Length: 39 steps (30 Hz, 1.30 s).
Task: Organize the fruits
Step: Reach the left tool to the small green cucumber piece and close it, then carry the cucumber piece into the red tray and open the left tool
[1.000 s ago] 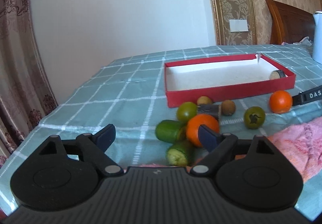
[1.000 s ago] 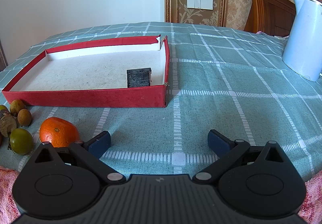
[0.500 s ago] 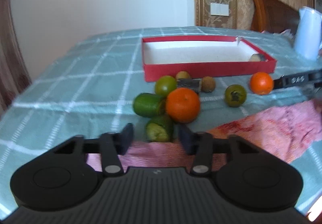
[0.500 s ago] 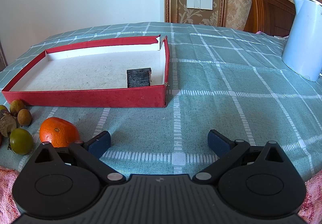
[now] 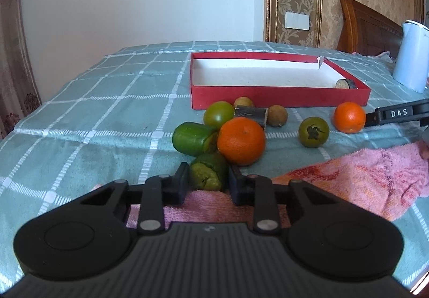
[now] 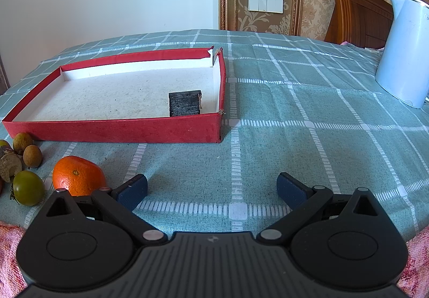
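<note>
In the left wrist view my left gripper (image 5: 208, 179) has its jaws closing on a short green cucumber piece (image 5: 209, 170), with both pads against its sides. Just beyond lie a second cucumber piece (image 5: 191, 138), a large orange (image 5: 241, 141), a green tomato (image 5: 218, 115) and a dark cane piece (image 5: 250, 113). The red box (image 5: 278, 95) behind them holds one cane piece (image 5: 346, 83). My right gripper (image 6: 211, 189) stands open over bare cloth with nothing between its fingers. A small orange (image 6: 77, 176) sits by its left finger.
A pink towel (image 5: 362, 172) lies on the near right of the checked green tablecloth. Another green tomato (image 5: 313, 131) and two longans (image 5: 277, 115) lie in front of the box. A white kettle (image 6: 402, 51) stands at the far right, with a wooden headboard behind it.
The left gripper's jaws went from wide open to closed on the near cucumber piece, and it swung slightly left. The right gripper has not moved.
</note>
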Each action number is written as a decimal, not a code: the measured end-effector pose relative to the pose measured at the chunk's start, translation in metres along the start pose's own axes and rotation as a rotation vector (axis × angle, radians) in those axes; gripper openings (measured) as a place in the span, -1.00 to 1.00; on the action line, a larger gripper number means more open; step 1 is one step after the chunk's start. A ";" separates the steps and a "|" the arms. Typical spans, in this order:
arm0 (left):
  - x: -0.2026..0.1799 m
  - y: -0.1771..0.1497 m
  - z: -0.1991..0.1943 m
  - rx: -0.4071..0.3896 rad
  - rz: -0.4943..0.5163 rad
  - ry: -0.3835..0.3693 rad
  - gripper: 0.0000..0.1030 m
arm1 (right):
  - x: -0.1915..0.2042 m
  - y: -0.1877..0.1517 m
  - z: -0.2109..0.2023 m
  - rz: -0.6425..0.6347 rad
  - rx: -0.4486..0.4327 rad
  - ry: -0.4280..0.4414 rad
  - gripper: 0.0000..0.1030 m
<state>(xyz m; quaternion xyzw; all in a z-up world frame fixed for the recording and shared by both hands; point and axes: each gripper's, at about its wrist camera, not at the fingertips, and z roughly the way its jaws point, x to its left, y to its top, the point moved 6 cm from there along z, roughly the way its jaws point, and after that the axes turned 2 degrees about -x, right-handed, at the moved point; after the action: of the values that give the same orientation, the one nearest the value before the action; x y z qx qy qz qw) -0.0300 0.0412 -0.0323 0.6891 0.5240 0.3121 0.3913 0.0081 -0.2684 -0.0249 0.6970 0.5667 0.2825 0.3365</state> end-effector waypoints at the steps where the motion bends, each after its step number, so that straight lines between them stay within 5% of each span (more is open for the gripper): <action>1: 0.000 0.000 0.000 0.003 -0.007 0.001 -0.47 | 0.000 0.000 0.000 0.000 0.000 0.000 1.00; 13: -0.013 0.054 -0.018 -0.096 0.016 -0.020 -0.47 | 0.000 0.000 0.000 0.000 0.000 0.000 1.00; 22: -0.040 0.109 0.063 -0.077 -0.001 -0.048 -0.47 | 0.000 0.000 0.000 0.000 -0.001 0.000 1.00; 32: -0.040 0.099 0.130 0.027 -0.048 -0.025 -0.44 | 0.000 0.000 0.001 0.000 -0.001 -0.001 1.00; 36: -0.032 0.103 0.119 -0.018 -0.079 0.022 0.60 | 0.000 0.000 0.001 0.000 -0.001 -0.001 1.00; 39: -0.029 0.105 0.103 -0.048 -0.080 0.032 0.67 | 0.000 0.000 0.001 0.000 -0.001 -0.001 1.00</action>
<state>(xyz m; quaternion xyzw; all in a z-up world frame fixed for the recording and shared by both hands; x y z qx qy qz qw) 0.0998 -0.0240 0.0067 0.6528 0.5498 0.3199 0.4114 0.0091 -0.2681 -0.0258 0.6970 0.5663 0.2825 0.3371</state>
